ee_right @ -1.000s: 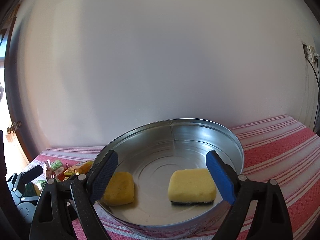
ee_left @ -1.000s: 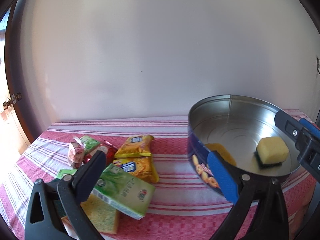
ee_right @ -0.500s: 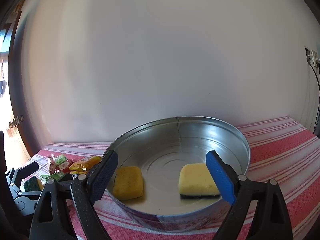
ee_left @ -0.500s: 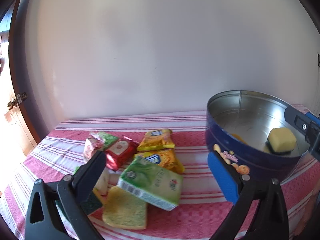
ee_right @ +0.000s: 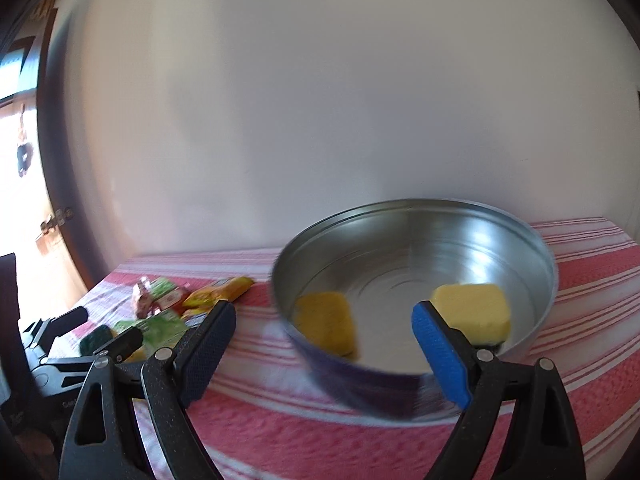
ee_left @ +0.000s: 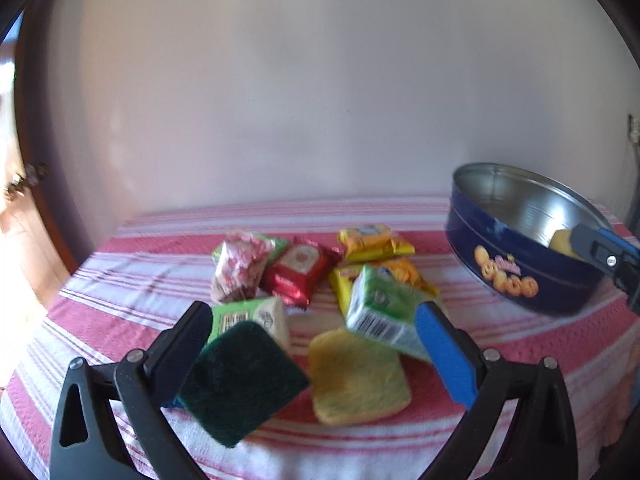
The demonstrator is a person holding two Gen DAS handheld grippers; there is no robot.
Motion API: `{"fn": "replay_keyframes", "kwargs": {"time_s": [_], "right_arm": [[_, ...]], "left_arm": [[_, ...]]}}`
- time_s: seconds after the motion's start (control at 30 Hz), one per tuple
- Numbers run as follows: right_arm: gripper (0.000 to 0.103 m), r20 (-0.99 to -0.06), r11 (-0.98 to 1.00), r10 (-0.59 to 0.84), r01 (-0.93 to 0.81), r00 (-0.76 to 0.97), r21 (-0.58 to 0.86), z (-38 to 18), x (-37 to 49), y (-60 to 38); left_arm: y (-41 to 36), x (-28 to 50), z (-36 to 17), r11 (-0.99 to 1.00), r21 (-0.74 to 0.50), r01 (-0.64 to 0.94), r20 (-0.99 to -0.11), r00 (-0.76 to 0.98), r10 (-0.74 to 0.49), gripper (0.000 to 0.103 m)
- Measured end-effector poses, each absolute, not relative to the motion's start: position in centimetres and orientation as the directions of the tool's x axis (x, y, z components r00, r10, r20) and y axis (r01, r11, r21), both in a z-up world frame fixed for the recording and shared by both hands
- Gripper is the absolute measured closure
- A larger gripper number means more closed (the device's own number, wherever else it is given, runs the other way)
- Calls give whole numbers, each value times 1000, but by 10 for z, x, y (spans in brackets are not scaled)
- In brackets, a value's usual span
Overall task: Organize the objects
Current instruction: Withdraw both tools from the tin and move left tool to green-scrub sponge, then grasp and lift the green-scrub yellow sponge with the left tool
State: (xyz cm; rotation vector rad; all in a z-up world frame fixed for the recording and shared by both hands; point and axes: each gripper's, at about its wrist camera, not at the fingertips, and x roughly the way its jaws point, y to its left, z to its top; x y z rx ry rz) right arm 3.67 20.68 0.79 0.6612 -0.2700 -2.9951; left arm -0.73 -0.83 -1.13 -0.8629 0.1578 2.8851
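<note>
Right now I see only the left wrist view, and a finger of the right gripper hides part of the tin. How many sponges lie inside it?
Observer: Two. A pale yellow sponge lies at the right side of the tin, and a darker yellow sponge at the left.
Operator: Does the right gripper hold anything?
Observer: No. The right gripper is open and empty, at the tin's near wall.
Operator: Is room left inside?
Observer: Yes, the floor between both sponges is bare metal.

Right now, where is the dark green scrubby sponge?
In the left wrist view, the dark green sponge lies low on the striped tablecloth, by the left gripper's black finger, left of the yellow sponge.
</note>
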Motion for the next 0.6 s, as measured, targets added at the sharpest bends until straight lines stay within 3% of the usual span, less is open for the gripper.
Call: {"fn": "replay_keyframes", "kwargs": {"time_s": [0.13,0.4,0.53,0.57,0.6], "right_arm": [[11,-437,-979,-144,63,-888,195,5,35,187],[11,-466,-972,-210,131,-859,195,0,31,155],[11,-490,-962,-245,150,-837,226,-4,21,147],[11,-495,-960,-255,154,-831,235,-4,18,145],[11,-501,-957,-264,159,-824,243,-6,16,143]], "left_arm": [[-24,-14,-18,-982,24,-188,-604,-785,135,0],[-47,-19,-25,-995,37,-96,-648,-760,50,0],[-60,-29,-33,-997,-33,-65,-701,-710,69,2],[-60,-29,-35,-997,-36,-61,-708,-703,69,8],[-61,-30,-36,-997,-43,-64,-713,-697,75,23]]}}
